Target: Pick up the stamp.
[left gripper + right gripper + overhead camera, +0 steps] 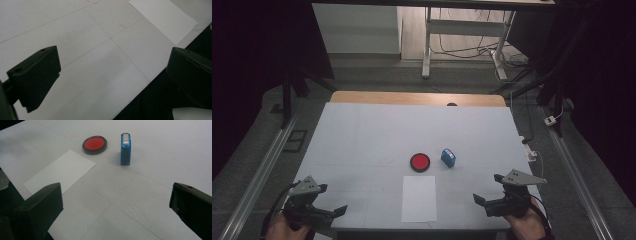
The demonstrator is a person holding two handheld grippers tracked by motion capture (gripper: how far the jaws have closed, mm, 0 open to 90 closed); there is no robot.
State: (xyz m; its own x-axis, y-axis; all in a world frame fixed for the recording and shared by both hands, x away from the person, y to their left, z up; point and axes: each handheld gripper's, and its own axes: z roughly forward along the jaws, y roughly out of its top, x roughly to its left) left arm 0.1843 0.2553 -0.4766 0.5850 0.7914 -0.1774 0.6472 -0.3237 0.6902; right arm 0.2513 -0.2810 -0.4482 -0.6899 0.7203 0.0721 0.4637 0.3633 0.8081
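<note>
On the white table (pixel 362 135) sits one shallow round container (pixel 420 162) with a black rim, near the table's middle; its inside shows solid red, and whether that is a pad or a lid cannot be told. Just beside it, toward the person's right and not touching, stands a small blue block (pixel 448 157), upright on a narrow face with a pale strip on its top. A white sheet of paper (pixel 419 198) lies flat on the near side of the container, close to it, reaching almost to the table's near edge.

Left gripper (pixel 329 214): held low at the near left corner of the table, jaws spread wide, nothing between them, touching nothing. It is well apart from the sheet.

Right gripper (pixel 488 191): held near the right near corner, jaws likewise wide apart and empty. It points toward the block and container, well short of both.
</note>
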